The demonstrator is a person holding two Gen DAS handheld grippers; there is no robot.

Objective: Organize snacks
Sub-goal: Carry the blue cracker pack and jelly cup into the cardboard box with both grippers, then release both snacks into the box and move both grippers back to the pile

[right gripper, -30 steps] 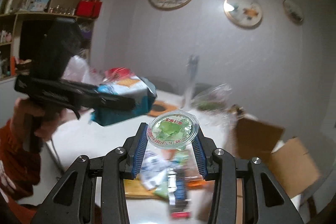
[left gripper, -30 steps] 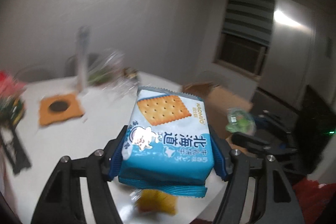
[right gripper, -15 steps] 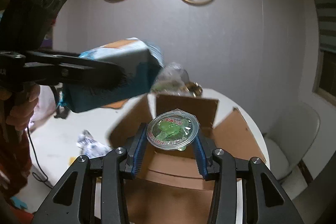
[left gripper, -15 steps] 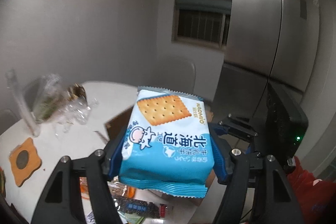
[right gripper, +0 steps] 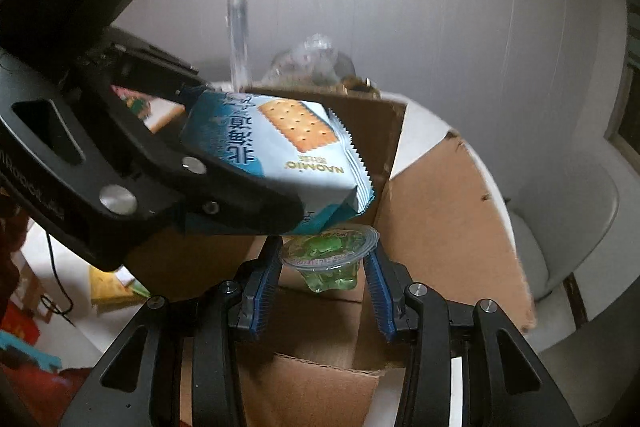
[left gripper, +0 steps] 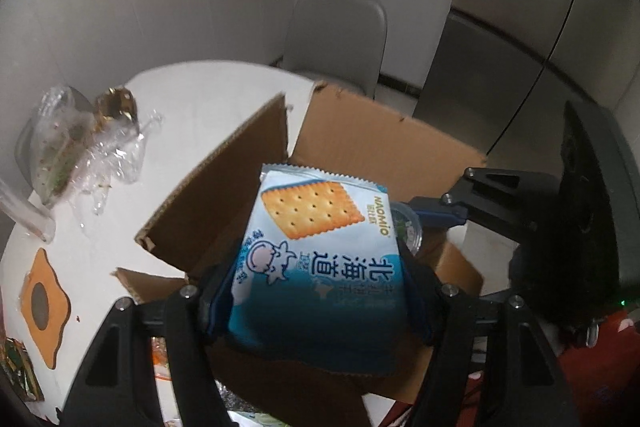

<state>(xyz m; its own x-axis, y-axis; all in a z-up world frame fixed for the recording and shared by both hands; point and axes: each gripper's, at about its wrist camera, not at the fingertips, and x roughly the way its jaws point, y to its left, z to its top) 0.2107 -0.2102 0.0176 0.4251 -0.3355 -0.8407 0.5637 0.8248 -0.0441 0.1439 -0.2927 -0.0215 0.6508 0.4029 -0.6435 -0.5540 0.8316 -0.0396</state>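
My left gripper (left gripper: 316, 303) is shut on a blue cracker packet (left gripper: 320, 247) and holds it over the open cardboard box (left gripper: 372, 143). The packet also shows in the right wrist view (right gripper: 280, 151), just above the jelly cup. My right gripper (right gripper: 324, 275) is shut on a clear jelly cup (right gripper: 330, 257) with green contents, held over the same box (right gripper: 444, 219). In the left wrist view the right gripper (left gripper: 436, 215) comes in from the right and the cup's edge (left gripper: 408, 231) peeks out behind the packet.
The box sits at the edge of a round white table (left gripper: 200, 95). A crumpled clear plastic bag (left gripper: 80, 143) and an orange coaster (left gripper: 42, 303) lie on it at left. A grey chair (left gripper: 336, 35) stands behind. More snack packets (right gripper: 108, 287) lie left of the box.
Both grippers have moved over the open box and tilted down toward it, each still holding its snack. The cracker packet now sits directly above the jelly cup.
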